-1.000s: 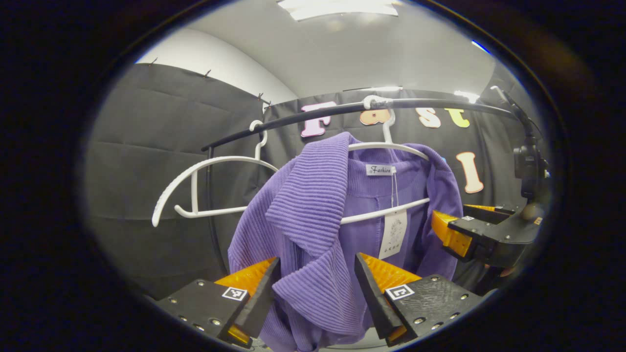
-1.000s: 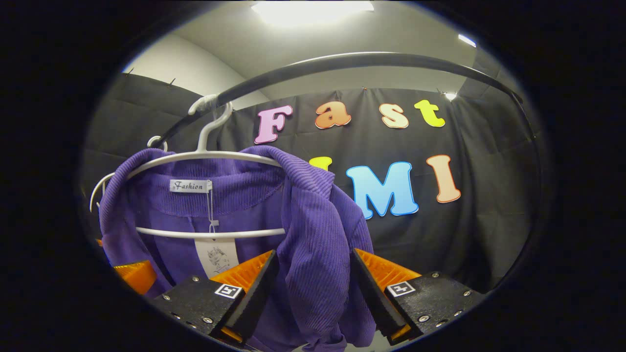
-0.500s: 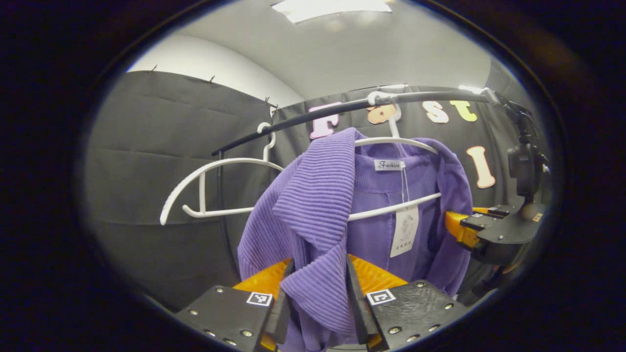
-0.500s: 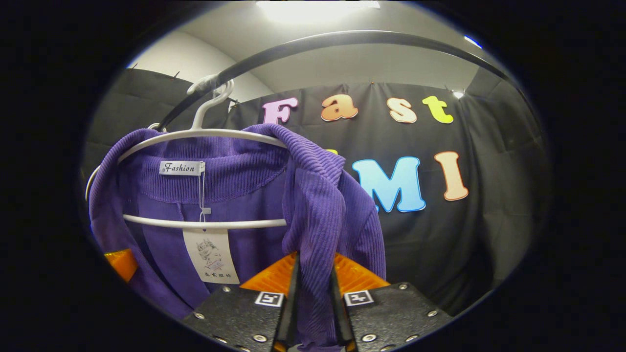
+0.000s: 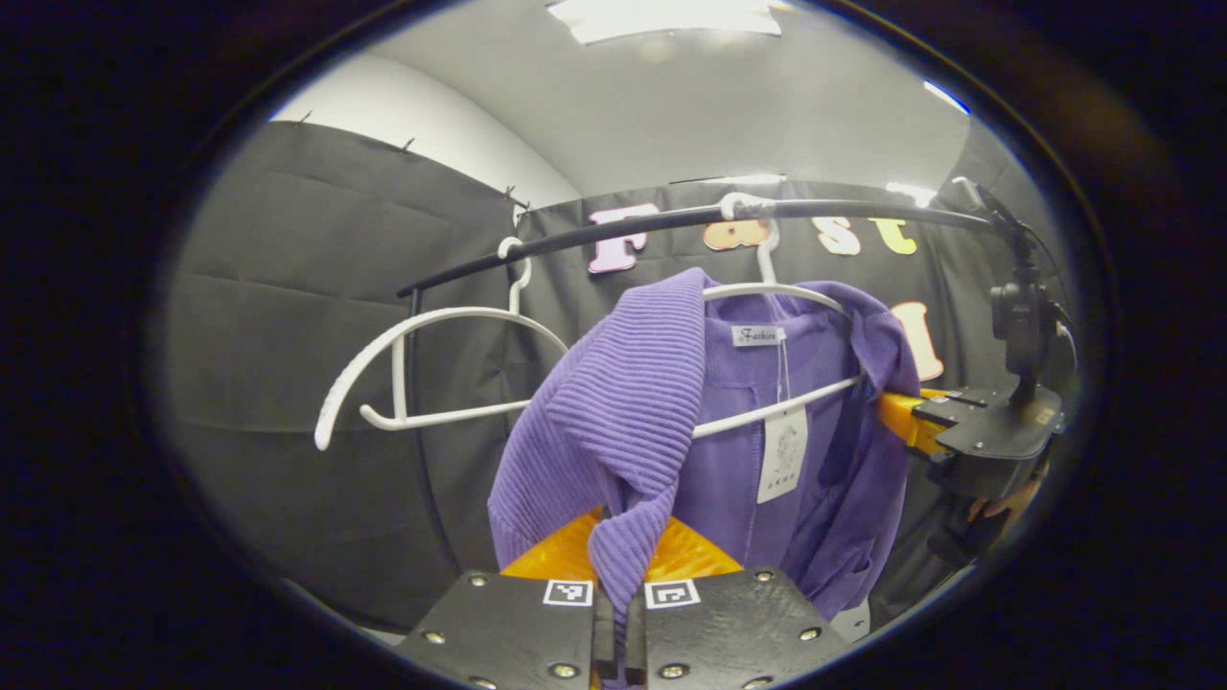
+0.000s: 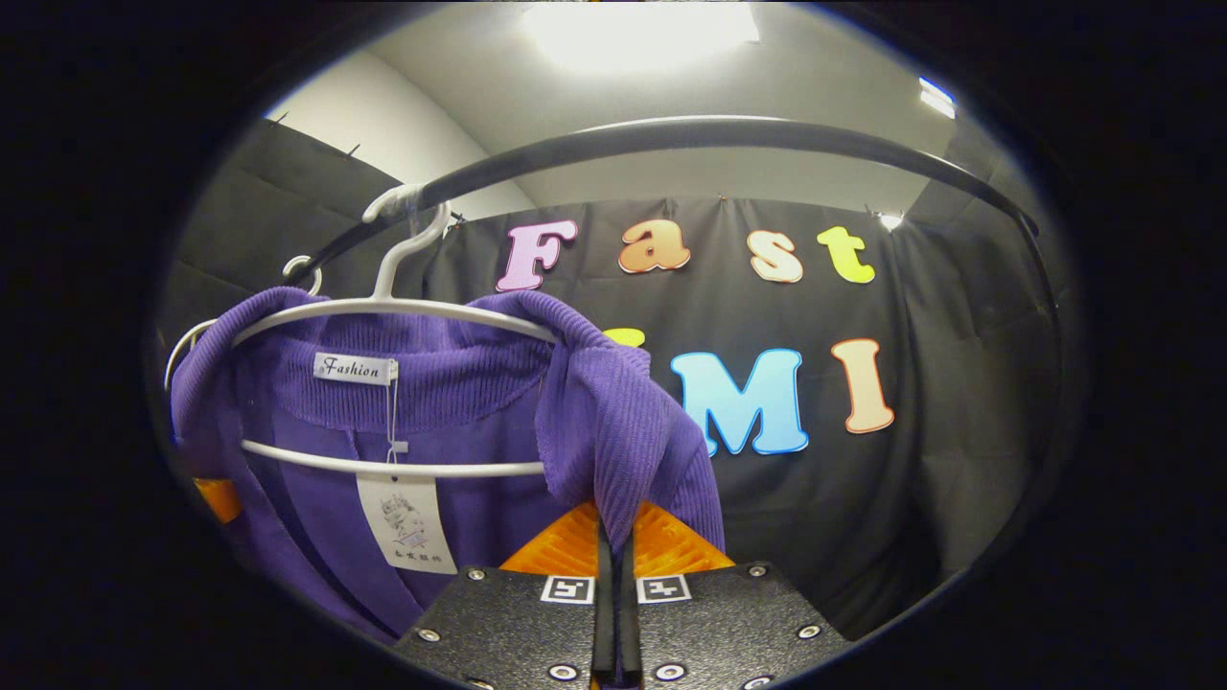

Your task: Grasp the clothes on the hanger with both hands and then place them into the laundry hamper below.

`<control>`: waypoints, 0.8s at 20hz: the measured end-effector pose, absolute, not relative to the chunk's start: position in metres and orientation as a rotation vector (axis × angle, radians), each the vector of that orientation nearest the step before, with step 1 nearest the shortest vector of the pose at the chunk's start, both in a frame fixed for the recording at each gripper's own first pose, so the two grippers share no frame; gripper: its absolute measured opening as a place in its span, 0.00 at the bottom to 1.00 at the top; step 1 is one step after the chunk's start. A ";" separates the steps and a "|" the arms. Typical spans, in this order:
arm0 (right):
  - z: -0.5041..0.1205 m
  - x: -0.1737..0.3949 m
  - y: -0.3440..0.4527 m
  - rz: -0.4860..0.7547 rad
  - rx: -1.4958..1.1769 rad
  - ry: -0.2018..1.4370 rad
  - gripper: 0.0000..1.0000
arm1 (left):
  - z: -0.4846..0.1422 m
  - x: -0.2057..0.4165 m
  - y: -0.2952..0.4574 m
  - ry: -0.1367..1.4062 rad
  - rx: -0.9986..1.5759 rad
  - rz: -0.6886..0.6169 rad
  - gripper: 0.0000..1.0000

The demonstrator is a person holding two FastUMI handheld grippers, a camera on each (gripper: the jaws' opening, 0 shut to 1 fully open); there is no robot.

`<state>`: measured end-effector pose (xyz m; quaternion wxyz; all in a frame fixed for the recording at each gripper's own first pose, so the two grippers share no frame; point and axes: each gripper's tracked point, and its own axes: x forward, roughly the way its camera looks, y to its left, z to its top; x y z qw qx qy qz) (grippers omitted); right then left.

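Note:
A purple ribbed jacket (image 5: 633,422) hangs on a white hanger (image 5: 776,287) from the black rail (image 5: 863,206). In the left gripper view my left gripper (image 5: 618,575) is shut on the jacket's near front edge. The right gripper (image 5: 911,422) shows there at the far right, against the jacket's other side, held by a hand. In the right gripper view the jacket (image 6: 613,431) drapes off the hanger (image 6: 393,307), and my right gripper (image 6: 613,551) is shut on a fold of its shoulder edge. A paper tag (image 6: 403,522) dangles inside the collar.
An empty white hanger (image 5: 422,369) hangs on the rail to the left of the jacket. The rail's black upright post (image 5: 422,450) stands behind it. The rail (image 6: 729,134) arches overhead in the right gripper view.
Both grippers went from wide open around the jacket's edges to fully shut on the fabric. The cloth now bunches between each pair of fingers.

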<state>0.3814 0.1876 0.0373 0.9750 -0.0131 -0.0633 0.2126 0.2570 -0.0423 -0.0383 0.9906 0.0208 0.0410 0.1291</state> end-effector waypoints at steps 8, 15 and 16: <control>0.086 0.388 0.158 0.375 -0.073 -0.265 0.02 | 0.025 0.238 -0.045 -0.035 0.112 0.228 0.09; 0.120 0.408 0.138 0.322 -0.123 -0.353 0.01 | 0.052 0.230 0.002 -0.041 0.153 0.296 0.09; 0.123 0.413 0.135 0.315 -0.130 -0.364 0.01 | 0.058 0.232 0.010 -0.048 0.167 0.309 0.09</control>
